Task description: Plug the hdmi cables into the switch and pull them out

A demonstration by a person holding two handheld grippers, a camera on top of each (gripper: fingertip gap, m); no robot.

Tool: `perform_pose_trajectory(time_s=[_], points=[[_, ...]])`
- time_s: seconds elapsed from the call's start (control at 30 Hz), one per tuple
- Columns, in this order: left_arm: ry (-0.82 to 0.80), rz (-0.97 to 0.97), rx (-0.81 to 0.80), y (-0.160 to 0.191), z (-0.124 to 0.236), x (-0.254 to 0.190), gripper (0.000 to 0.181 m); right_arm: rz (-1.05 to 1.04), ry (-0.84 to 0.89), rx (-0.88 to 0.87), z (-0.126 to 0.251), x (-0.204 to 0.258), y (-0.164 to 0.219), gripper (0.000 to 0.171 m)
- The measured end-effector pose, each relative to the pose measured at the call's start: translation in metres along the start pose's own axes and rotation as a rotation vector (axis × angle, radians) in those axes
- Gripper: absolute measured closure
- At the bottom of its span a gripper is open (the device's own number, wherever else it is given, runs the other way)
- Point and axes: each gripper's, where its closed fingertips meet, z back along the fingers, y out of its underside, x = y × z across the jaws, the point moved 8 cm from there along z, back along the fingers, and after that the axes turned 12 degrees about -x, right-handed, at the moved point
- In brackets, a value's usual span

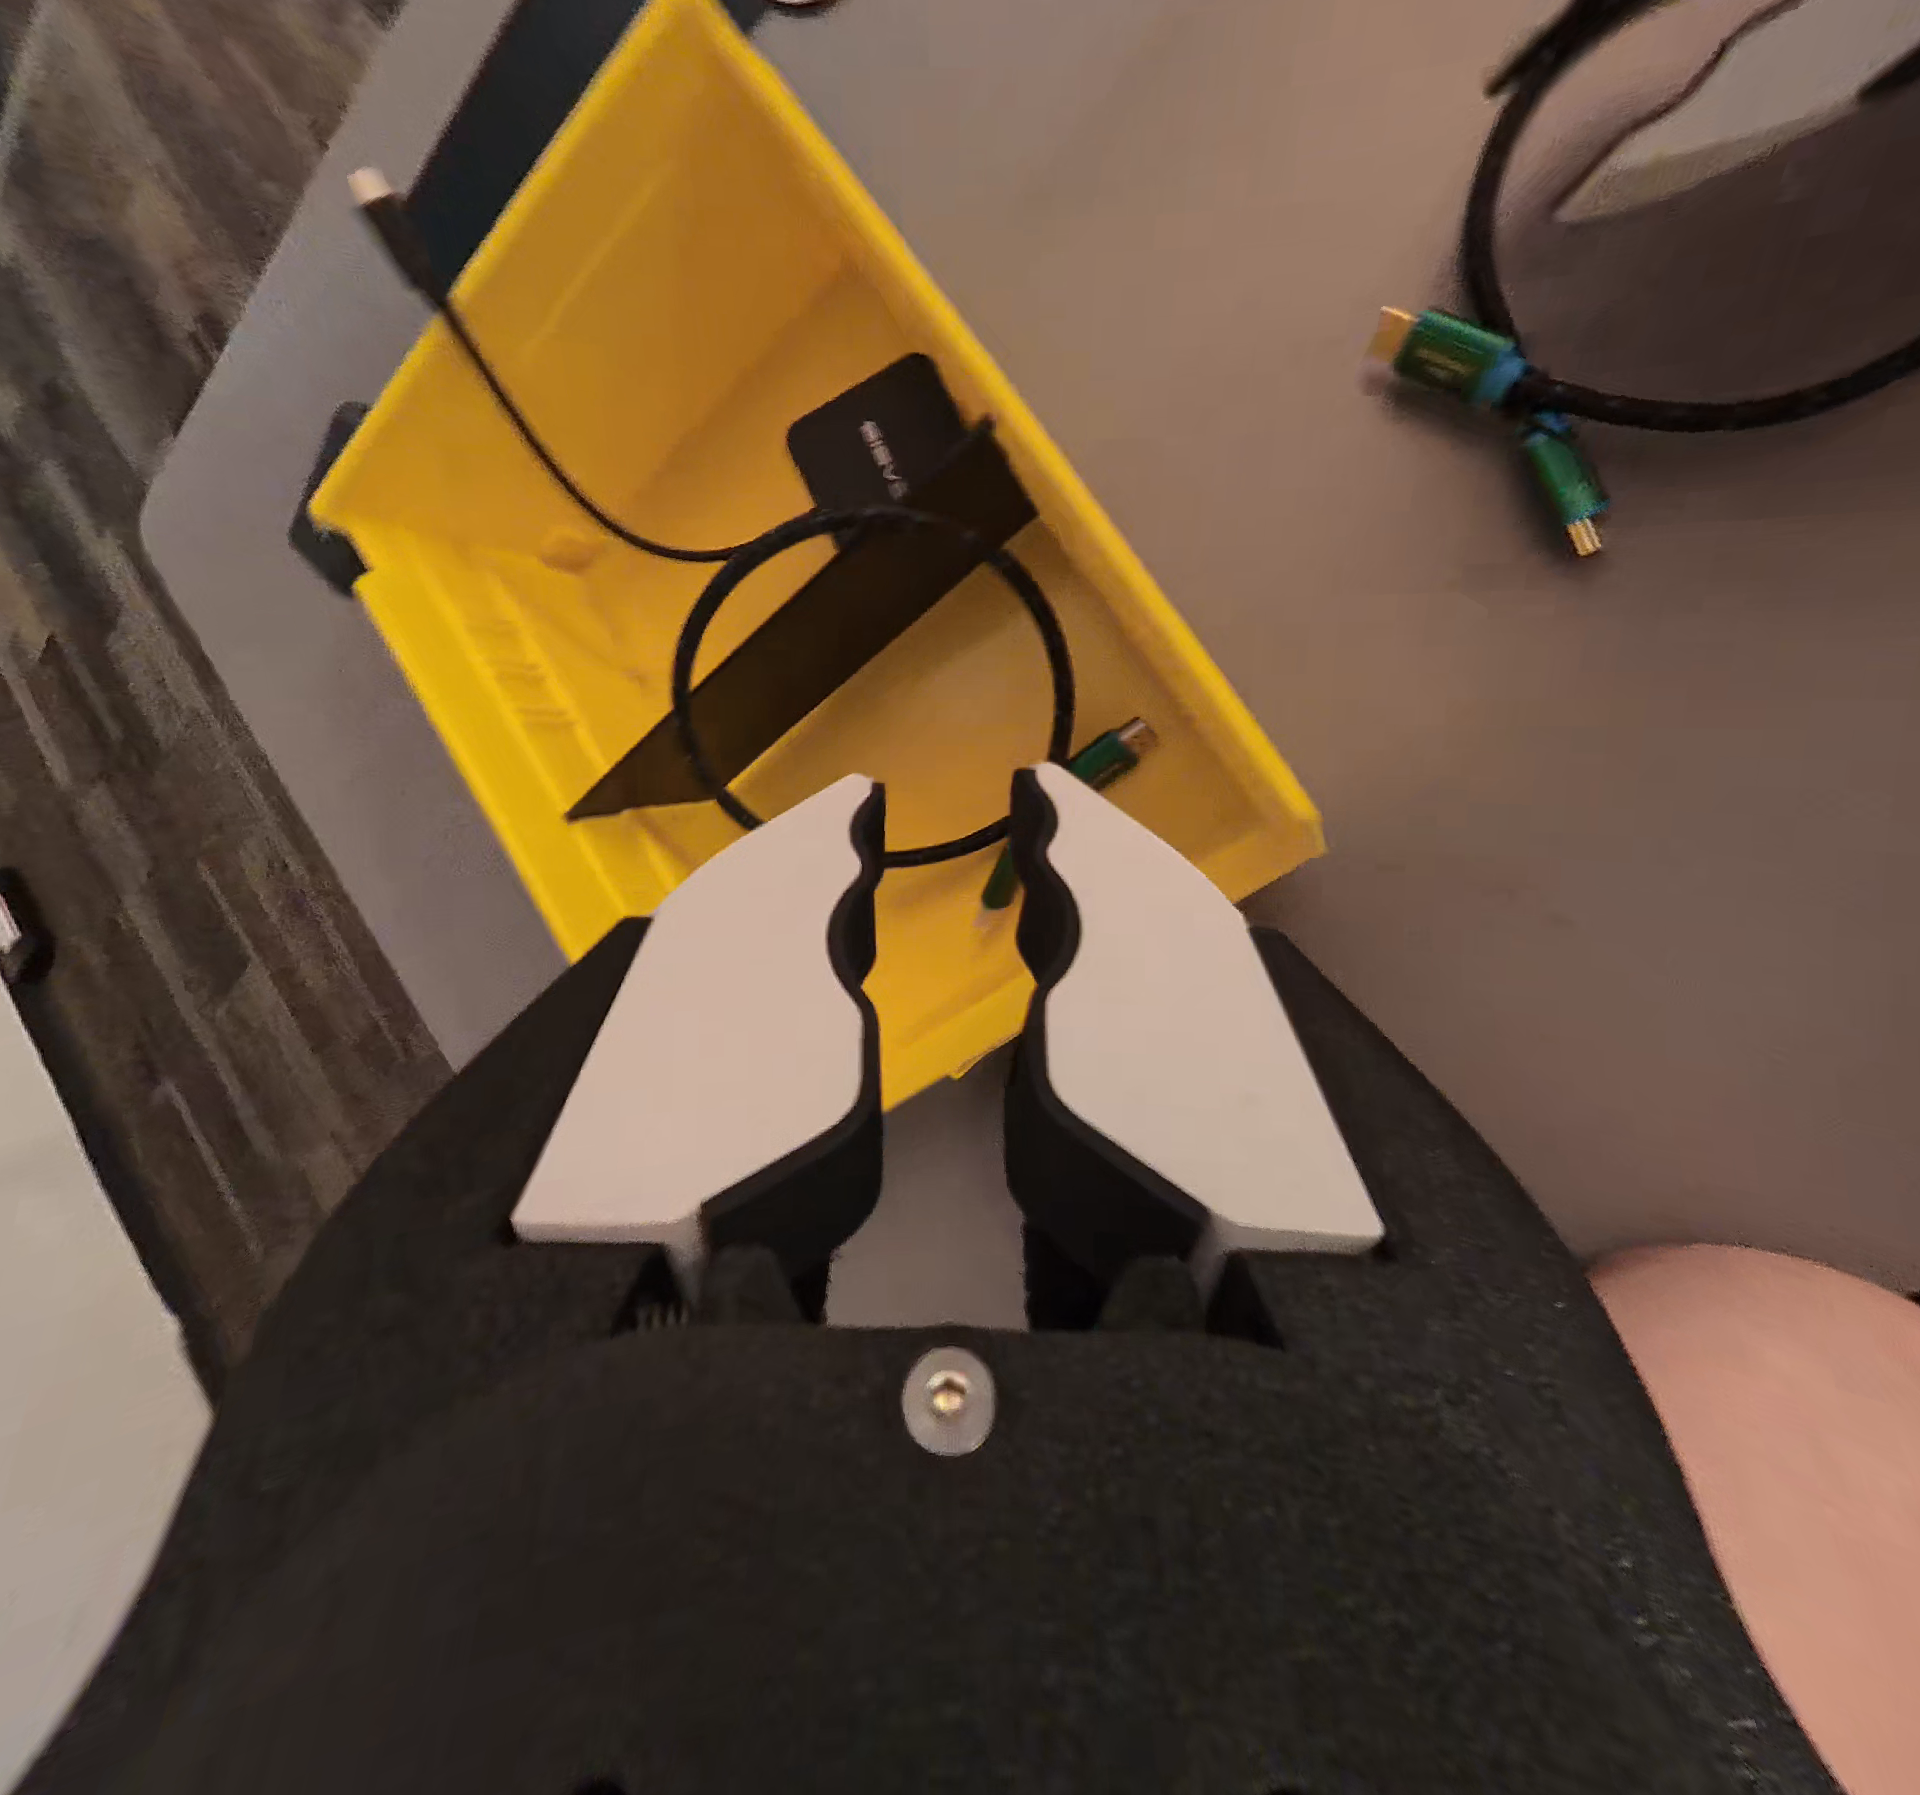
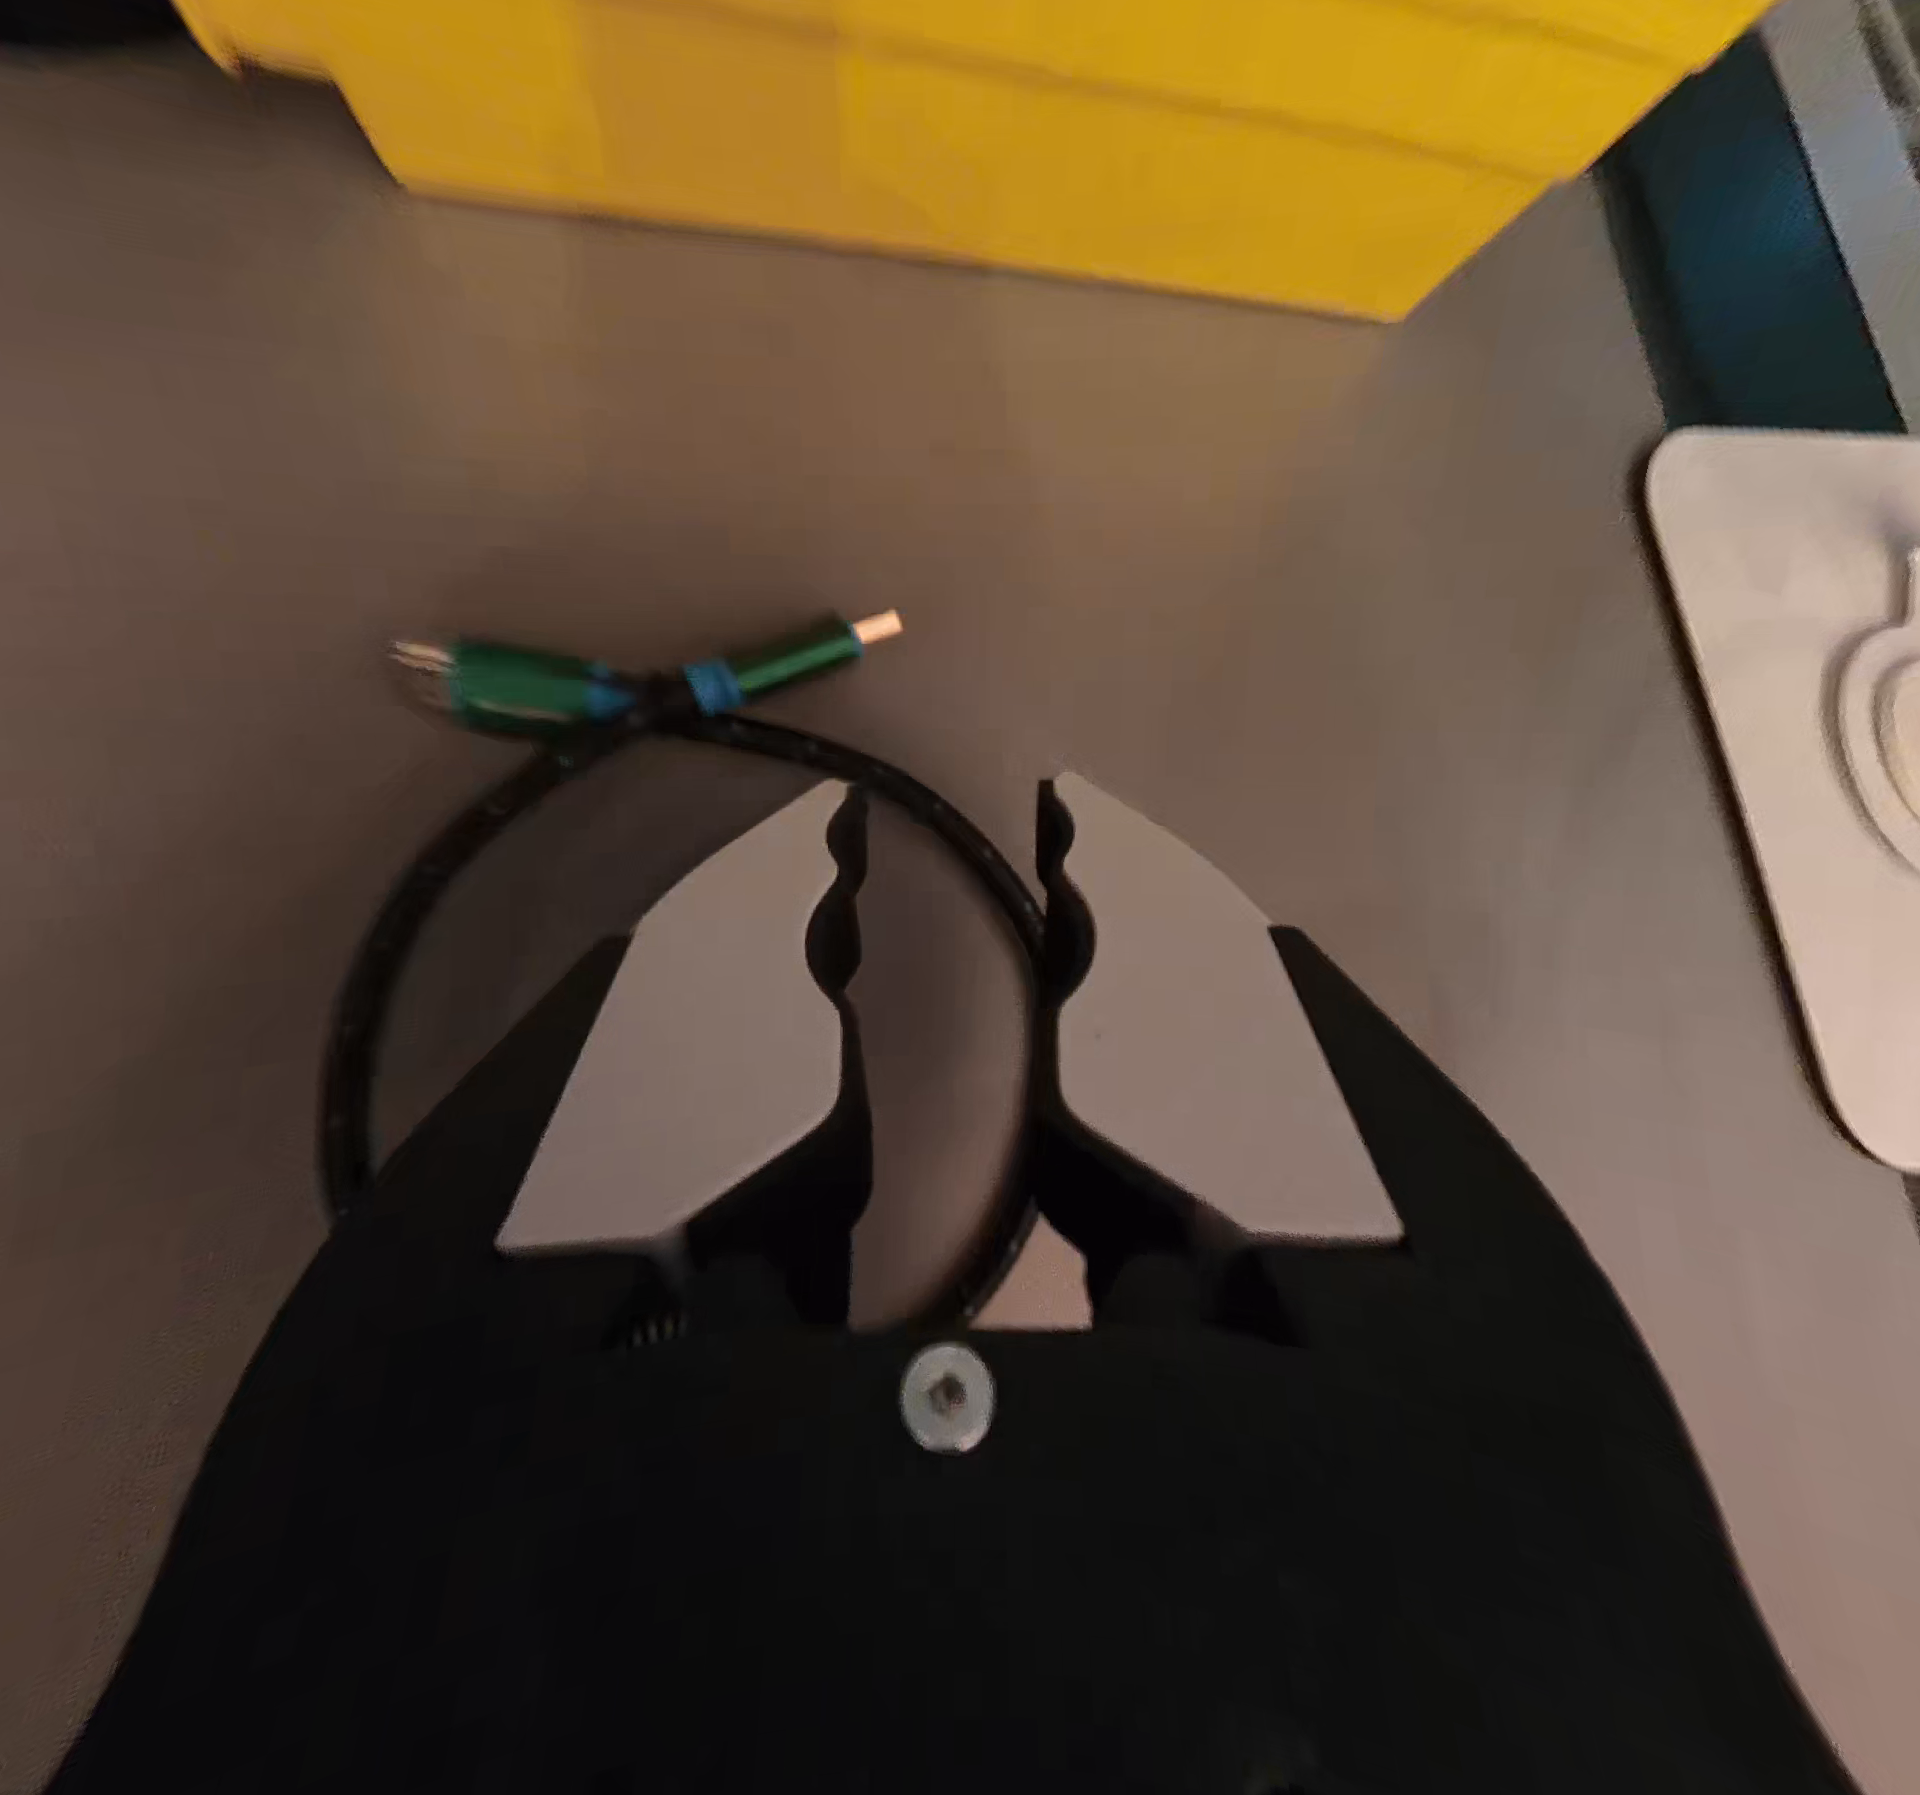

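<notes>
In the left wrist view, the left hand-held gripper was released, its two white fingers with black wavy pads standing apart and grasping nothing. It was tilted down over the near end of the yellow plastic bin, which stood on the grey counter close to its left edge. I judge that it was held this way so it could reach down for something inside the bin.

Inside the bin, nearest to the gripper, lay a coiled black hdmi cable with green plugs; one plug rested near the bin's right wall. Farther in lay the small flat black switch box, close to the same wall, and its thin black lead ran out over the bin's far left rim. No cable seemed to be plugged in, so the plugging step looked not yet done.

In the right wrist view, the right hand-held gripper was also released and empty. It was held low over the open counter, pointing toward the bin's outer wall, with a second black braided hdmi cable looped just under its fingers. The two green plugs of this cable crossed each other a little farther on, lying free on the counter, probably where they were easy to pick. At the counter's right side lay a pale grey flat plate.
</notes>
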Motion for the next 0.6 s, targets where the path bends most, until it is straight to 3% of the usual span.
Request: perform_pose_trajectory(time_s=[0.13, 0.23, 0.37, 0.6], points=[[-0.071, 0.112, -0.022, 0.019, 0.01, 0.02, 0.161, -0.01, 0.037, 0.137, -0.015, 0.001, 0.012, 0.128], [-0.083, 0.183, 0.047, 0.032, 0.002, 0.031, 0.162, -0.045, 0.042, 0.135, -0.017, 0.0, 0.013, 0.128], [-0.071, 0.241, 0.141, 0.044, -0.023, 0.043, 0.162, -0.287, 0.01, 0.149, -0.017, -0.004, 0.018, 0.142], [-0.093, 0.292, 0.234, 0.057, -0.053, 0.059, 0.163, -0.337, 0.074, 0.314, -0.003, -0.008, 0.022, 0.156]])
